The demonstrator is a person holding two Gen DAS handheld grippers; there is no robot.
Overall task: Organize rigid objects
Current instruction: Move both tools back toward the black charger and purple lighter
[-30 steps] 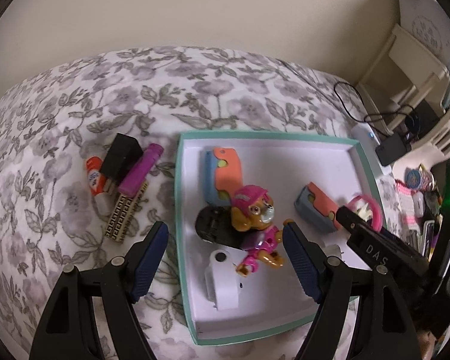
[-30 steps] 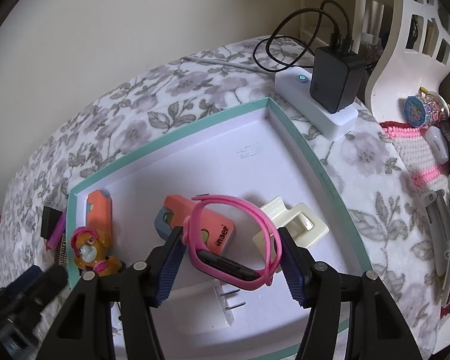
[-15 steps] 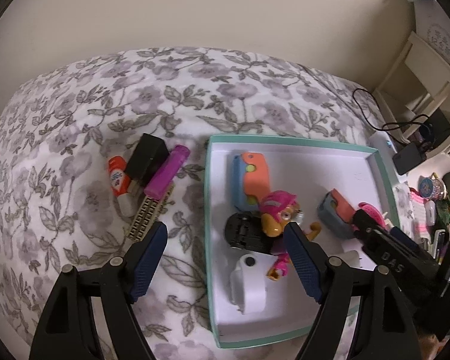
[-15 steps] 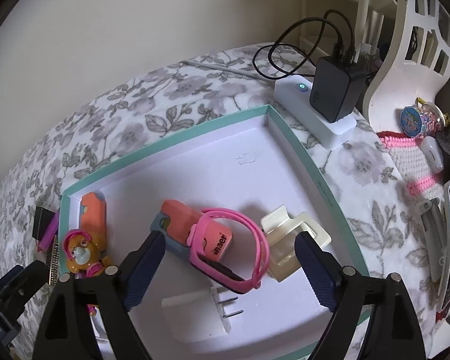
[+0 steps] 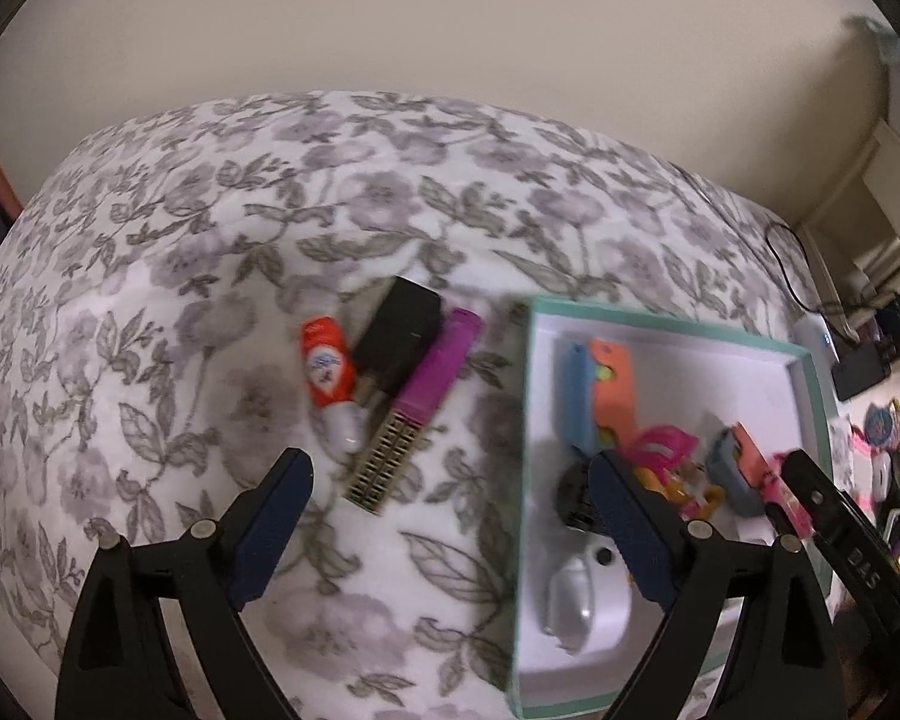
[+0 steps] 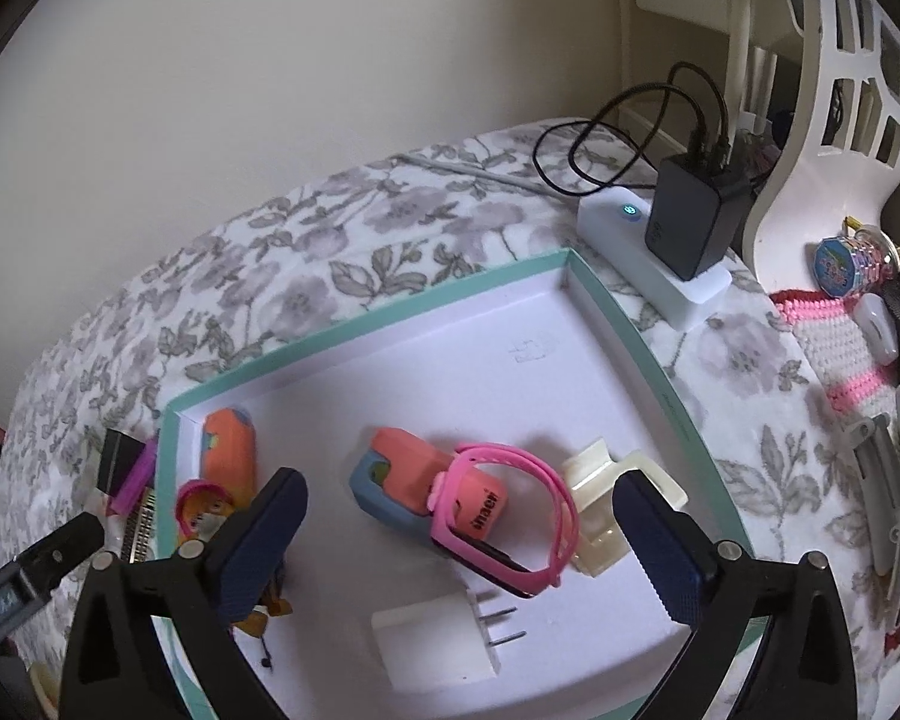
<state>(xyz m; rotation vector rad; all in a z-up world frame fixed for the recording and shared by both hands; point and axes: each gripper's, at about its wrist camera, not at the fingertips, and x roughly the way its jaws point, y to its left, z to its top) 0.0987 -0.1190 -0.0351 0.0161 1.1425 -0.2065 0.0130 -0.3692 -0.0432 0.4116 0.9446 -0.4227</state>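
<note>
A teal-rimmed white box lid lies on the flowered cover. It holds a pink watch, an orange-and-blue case, a second orange case, a cream clip, a white plug and a pup figurine. My right gripper is open and empty above the watch. My left gripper is open and empty, left of the lid, near a group on the cover: an orange-capped tube, a black block, a purple stick and a gold comb.
A white power strip with a black charger and cables sits just beyond the lid's far right corner. A white chair and a pink knitted mat with small items stand at the right. A wall runs behind.
My right gripper let go of the pink watch, opened and pulled back; the watch now lies in the lid. My left gripper moved left from over the lid towards the group on the cover.
</note>
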